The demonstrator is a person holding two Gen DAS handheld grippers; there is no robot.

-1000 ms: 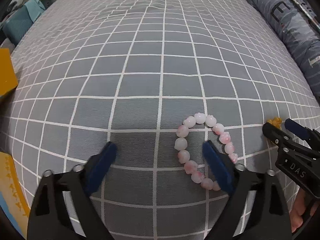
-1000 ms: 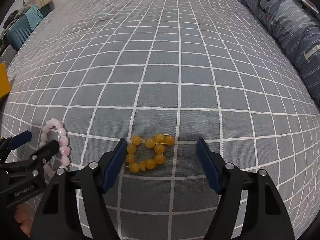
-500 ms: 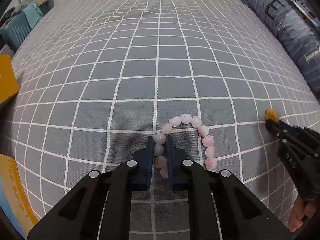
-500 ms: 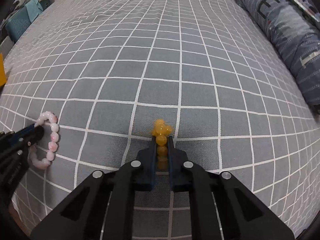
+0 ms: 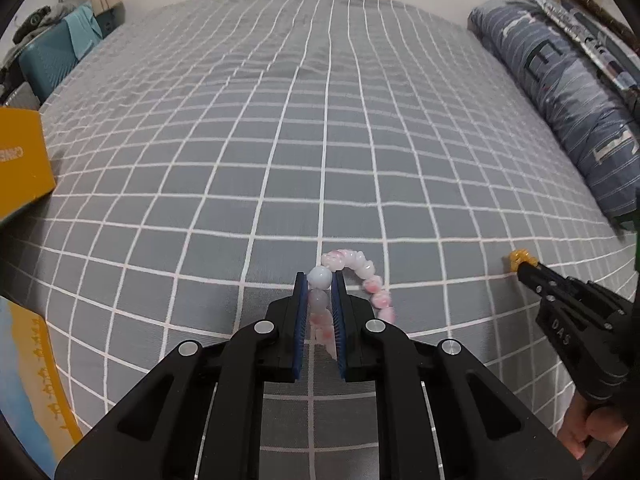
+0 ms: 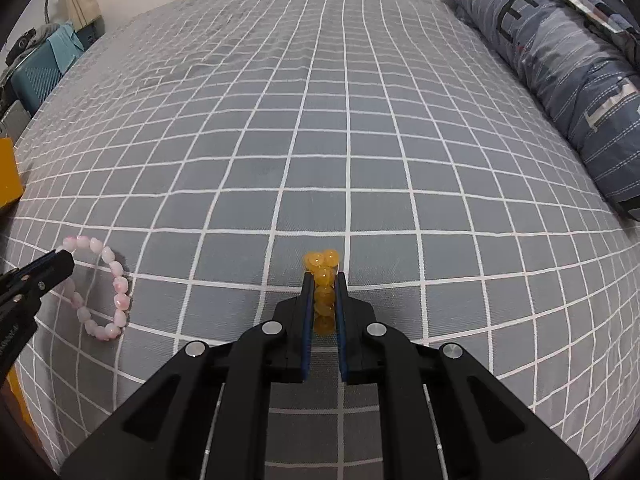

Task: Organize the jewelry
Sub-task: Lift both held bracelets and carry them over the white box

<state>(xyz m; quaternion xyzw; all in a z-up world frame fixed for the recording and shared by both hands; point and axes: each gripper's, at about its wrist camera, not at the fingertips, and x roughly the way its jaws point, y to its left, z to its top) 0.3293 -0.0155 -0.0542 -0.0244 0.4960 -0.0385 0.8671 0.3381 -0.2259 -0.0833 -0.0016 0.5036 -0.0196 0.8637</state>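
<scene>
Grey checked fabric with thin white lines covers the bed [image 5: 320, 128], and both bracelets sit at its near end, each caught in a gripper. Seen from the left wrist, the left gripper [image 5: 320, 280] has its blue-padded fingers [image 5: 301, 312] drawn almost together on the pink bracelet [image 5: 360, 272]: a pale bead sits right at the fingertips with more beads pinched in the narrow gap behind it, while the rest of the loop curves out to the right of the fingers and looks blurred. From the right wrist the same bracelet [image 6: 108, 300] shows as a hanging loop beside the left gripper's black tip at the bed's left side. The right gripper [image 6: 323, 278] is likewise nearly closed, its fingers [image 6: 307, 312] clamping the yellow bracelet [image 6: 322, 280], bunched into a short column of amber beads, a few of which poke out past the fingertips. In the left wrist view that gripper [image 5: 520, 266] comes in from the bed's right side with a little yellow showing at its tip, and a hand [image 5: 588, 428] grips its handle. A blue-grey striped pillow [image 5: 560, 92] runs along the bed's right edge. An orange box [image 5: 20, 168] lies on the bed's left edge, and a teal suitcase [image 5: 48, 64] stands past the bed's far left corner.
</scene>
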